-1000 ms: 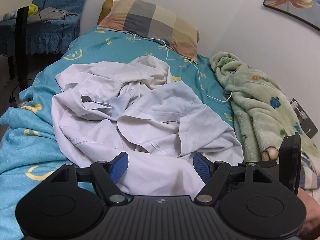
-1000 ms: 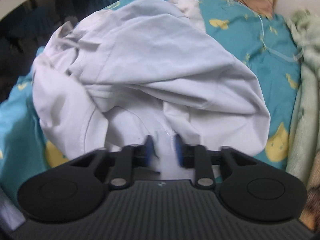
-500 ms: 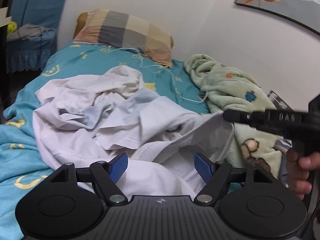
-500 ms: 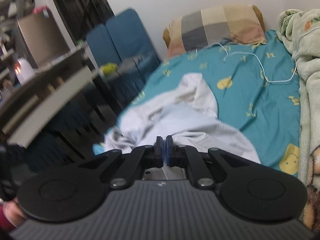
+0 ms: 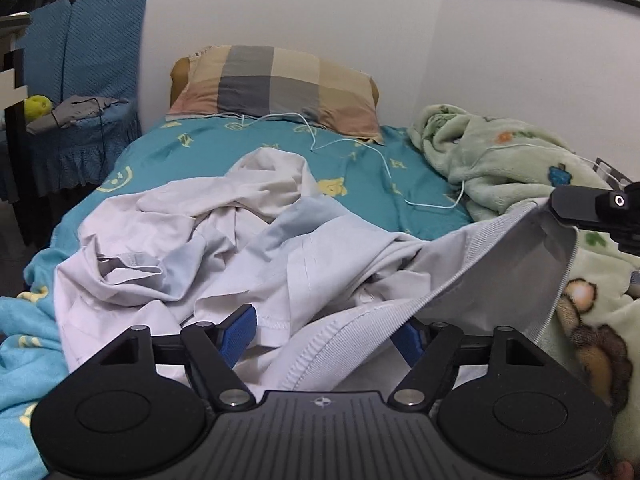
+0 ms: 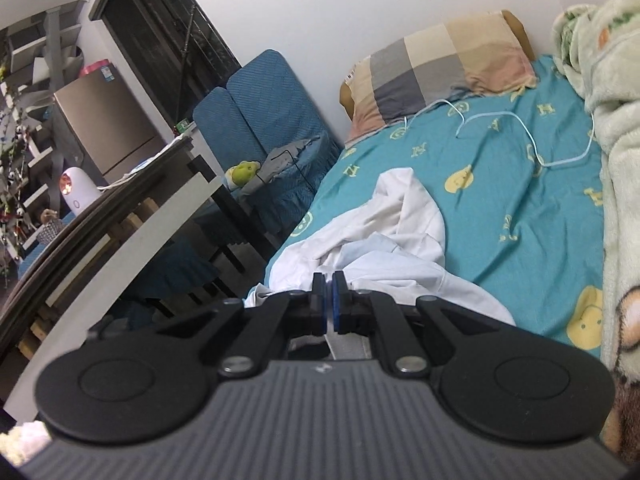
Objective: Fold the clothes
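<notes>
On the teal patterned bed (image 5: 248, 152): we see a crumpled white cotton shirt (image 5: 208, 248).
Right gripper (image 6: 328, 304): our fingers pinch its ribbed hem, lifted.
Left gripper (image 5: 326, 332): our fingers have just been narrowing around that hem, not yet pressing.

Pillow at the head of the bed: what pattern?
Checked pillow: grey, beige and pink squares, clearest in the left wrist view.

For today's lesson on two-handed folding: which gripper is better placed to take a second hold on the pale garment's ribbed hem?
Left. The left gripper is open with the crumpled pale garment's ribbed hem between its pads, and has just been closing. The right gripper is already shut on that hem.
</notes>
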A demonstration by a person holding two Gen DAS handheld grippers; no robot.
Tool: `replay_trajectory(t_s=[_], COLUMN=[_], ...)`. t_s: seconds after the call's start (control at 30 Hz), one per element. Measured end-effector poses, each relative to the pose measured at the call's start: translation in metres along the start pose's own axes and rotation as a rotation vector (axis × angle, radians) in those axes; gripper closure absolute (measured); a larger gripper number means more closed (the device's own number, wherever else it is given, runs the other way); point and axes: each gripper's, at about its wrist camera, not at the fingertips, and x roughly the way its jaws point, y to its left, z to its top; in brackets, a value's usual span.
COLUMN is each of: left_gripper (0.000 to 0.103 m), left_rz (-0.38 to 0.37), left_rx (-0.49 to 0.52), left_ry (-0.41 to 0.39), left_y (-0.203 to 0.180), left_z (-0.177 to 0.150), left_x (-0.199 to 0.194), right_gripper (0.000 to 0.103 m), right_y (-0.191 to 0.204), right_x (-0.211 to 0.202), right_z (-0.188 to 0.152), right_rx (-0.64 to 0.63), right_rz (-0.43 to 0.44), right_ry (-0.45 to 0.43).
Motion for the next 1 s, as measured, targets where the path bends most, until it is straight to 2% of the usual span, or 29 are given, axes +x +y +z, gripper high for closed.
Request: replay_trajectory(t_s=[0.1, 0.2, 0.3, 0.57, 0.7, 0.83, 0.87, 1.0], left_gripper=[0.054, 0.086, 0.094, 0.097, 0.097, 0.097, 0.097, 0.097], left_rz=[-0.041, -0.060, -0.085, -0.168, -0.206, -0.207, -0.208, -0.208], left_rx=[0.012, 0.018, -0.005, -0.081, -0.093, -0.095, -0.101, -0.112], left_ry=[0.014, 0.015, -0.013, -0.136, -0.178, -0.191, -0.192, -0.193], left_y=[0.003, 0.004, 0.007, 0.009, 0.010, 0.011, 0.012, 0.015], left_z=[0.005, 0.009, 0.012, 0.020, 0.021, 0.021, 0.020, 0.020], left_x=[0.004, 0.004, -0.006, -0.058, -0.080, -0.089, -0.090, -0.091], right_gripper=[0.097, 0.097, 0.097, 0.095, 0.095, 0.092, 0.088, 0.053], right_y=[-0.004, -0.006, -0.005, 0.013, 0.021, 0.027, 0.027, 0.032], right_x=[0.003, 0.007, 0.009, 0.011, 0.012, 0.014, 0.014, 0.013], right_z=[-0.002, -0.005, -0.006, -0.011, -0.014, -0.015, -0.015, -0.018], right_rx=[0.008, 0.011, -0.005, -0.142, -0.199, -0.236, -0.242, -0.272], right_rz=[0.001, -0.006, -0.018, -0.039, -0.041, -0.018, -0.014, -0.004], right_ry=[0.008, 0.021, 0.033, 0.038, 0.040, 0.064, 0.070, 0.069])
